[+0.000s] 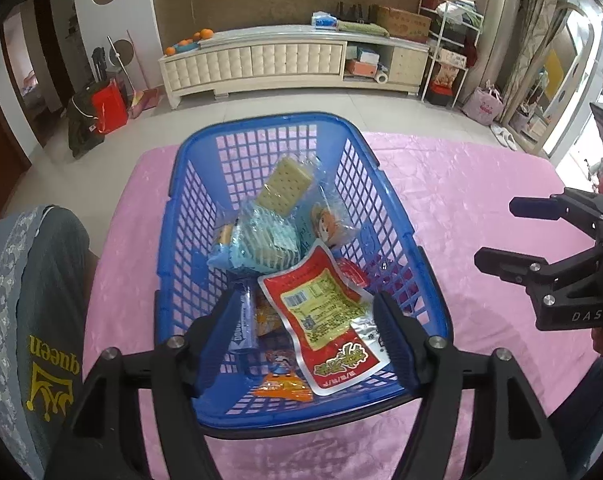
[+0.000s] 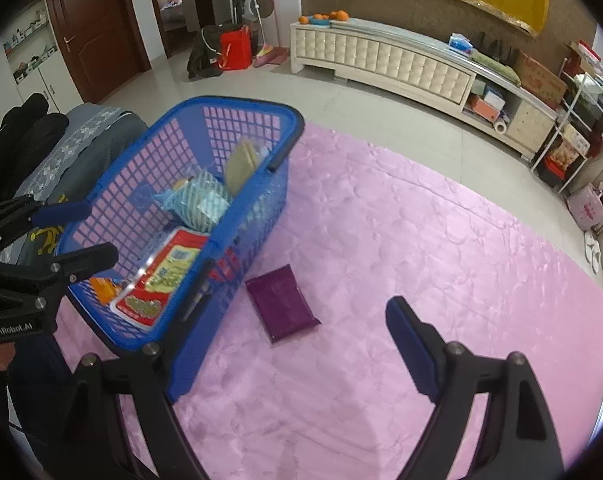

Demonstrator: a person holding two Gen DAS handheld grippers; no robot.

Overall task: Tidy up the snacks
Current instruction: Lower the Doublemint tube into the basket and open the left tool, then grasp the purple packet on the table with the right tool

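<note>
One blue basket (image 1: pixel 189 184) on the pink cloth (image 2: pixel 421 240) is holding a red pouch (image 1: pixel 321 316), cracker pack (image 1: pixel 287 184) and striped pack (image 1: pixel 261 240), one purple packet (image 2: pixel 281 304) lying beside it, left gripper (image 1: pixel 305 336) and right gripper (image 2: pixel 297 352) both gaping empty.

pink cloth (image 2: pixel 381 240) covers table | cream cabinet (image 1: pixel 261 60) at wall | oranges (image 1: pixel 203 34) on it

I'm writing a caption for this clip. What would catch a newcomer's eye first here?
The blue basket on the pink tablecloth, piled with snacks, a red packet on top nearest the left gripper, whose fingers stand open above it. Next, the lone purple packet lying on the cloth just right of the basket.
</note>
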